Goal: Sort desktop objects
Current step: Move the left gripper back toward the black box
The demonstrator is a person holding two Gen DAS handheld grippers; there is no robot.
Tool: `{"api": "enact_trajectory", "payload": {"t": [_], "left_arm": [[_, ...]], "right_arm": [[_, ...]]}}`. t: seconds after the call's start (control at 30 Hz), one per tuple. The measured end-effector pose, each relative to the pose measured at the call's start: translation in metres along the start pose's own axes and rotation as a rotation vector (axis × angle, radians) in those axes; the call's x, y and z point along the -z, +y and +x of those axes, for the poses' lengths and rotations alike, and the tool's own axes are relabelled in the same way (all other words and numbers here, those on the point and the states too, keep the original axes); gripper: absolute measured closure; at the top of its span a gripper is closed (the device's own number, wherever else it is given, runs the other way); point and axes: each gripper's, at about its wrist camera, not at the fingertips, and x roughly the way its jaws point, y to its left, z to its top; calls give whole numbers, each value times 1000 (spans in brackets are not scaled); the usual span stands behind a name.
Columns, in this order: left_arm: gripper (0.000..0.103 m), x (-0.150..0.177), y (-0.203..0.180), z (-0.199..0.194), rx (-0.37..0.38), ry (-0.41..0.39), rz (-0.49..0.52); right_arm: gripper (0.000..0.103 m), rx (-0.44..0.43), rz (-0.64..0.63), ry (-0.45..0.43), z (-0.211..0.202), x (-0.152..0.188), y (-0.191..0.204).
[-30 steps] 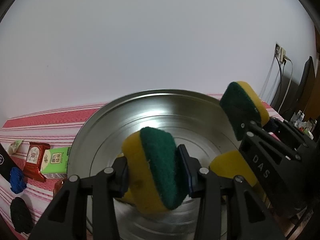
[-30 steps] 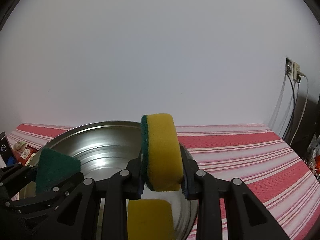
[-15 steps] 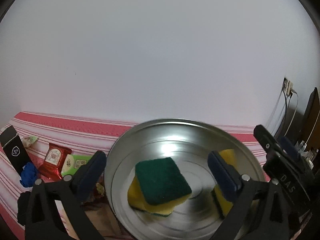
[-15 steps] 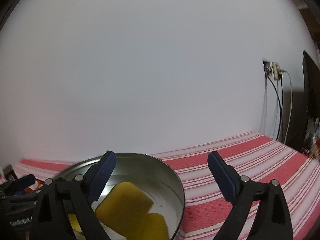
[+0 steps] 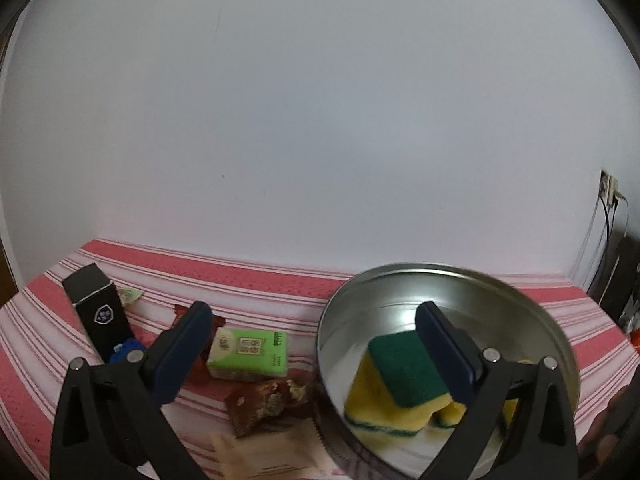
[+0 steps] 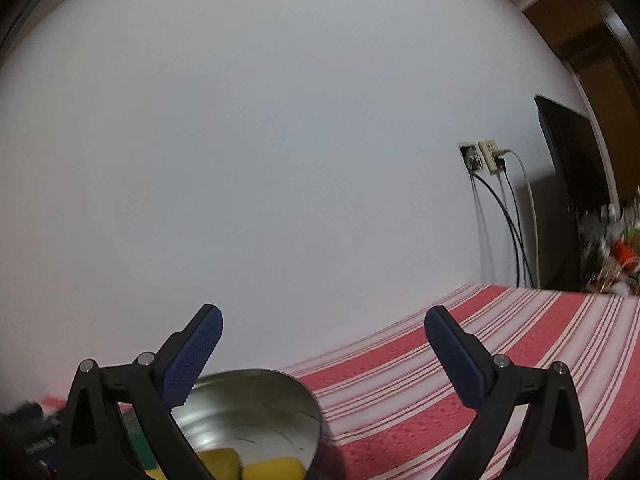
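Left gripper point(image 5: 312, 332) jaws just spread wide, nothing between; sponges point(image 5: 396, 388) in pan point(image 5: 520, 300) beyond its right finger. Right gripper point(image 6: 322, 334) likewise apart, empty, pan below-left.

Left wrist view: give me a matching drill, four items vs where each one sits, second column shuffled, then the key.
Things:
1. green-topped sponge
2. green carton
3. black box
4. brown snack pieces

Places:
A. standing at the far left of the striped cloth
B. inside the metal pan, stacked on yellow sponges
C. on the cloth just outside the pan's left rim, nearest the camera
D. lying on the cloth behind the snack pieces, left of the pan

Pairs: 1-B, 2-D, 3-A, 4-C
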Motion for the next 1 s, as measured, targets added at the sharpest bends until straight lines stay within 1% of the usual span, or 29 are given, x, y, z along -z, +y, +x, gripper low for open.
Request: {"api": "enact_trajectory", "payload": {"t": [0.2, 0.23, 0.33, 0.4, 0.57, 0.67, 0.87, 1.0], "left_arm": [[1, 9, -7, -2, -42, -15, 76], [1, 11, -5, -2, -46, -12, 86], [1, 16, -6, -1, -54, 4, 112], [1, 17, -5, 0, -53, 9, 110], [1, 19, 3, -3, -33, 3, 67], [1, 20, 8, -9, -15, 1, 47], [1, 23, 16, -18, 6, 16, 44], [1, 26, 26, -25, 16, 29, 26]], "right_arm": [[1, 23, -8, 54, -7, 4, 10], [1, 25, -8, 61, -14, 4, 8], [1, 14, 6, 78, -14, 9, 0], [1, 13, -1, 86, -18, 11, 4], [1, 1, -52, 77, -30, 15, 20], [1, -6, -40, 80, -39, 17, 24], [1, -17, -27, 109, -49, 21, 29], [1, -20, -29, 102, -58, 23, 36]]}}
